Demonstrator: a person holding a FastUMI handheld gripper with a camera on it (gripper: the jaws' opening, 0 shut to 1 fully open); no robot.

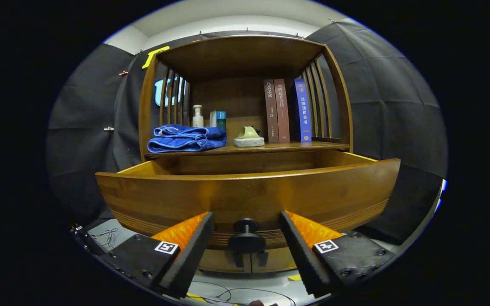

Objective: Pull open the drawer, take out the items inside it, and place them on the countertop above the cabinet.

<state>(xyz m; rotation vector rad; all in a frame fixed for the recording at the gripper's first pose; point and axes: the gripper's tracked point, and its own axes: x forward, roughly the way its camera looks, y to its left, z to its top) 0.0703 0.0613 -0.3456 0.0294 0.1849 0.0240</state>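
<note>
wooden drawer (245, 195) pulled out | fingers (194, 250) spread apart, knob (246, 238) between, untouched | book spines unreadable

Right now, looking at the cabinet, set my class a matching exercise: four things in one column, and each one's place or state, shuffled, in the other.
Things:
1. drawer
2. knob
3. towel
4. blue book

Places or states:
A. folded, at the shelf's slatted end near the bottle
B. pulled out
C. upright, at the other end of the shelf, beside two brown books
D. between the open claw's fingers, untouched

Pairs: 1-B, 2-D, 3-A, 4-C
</note>
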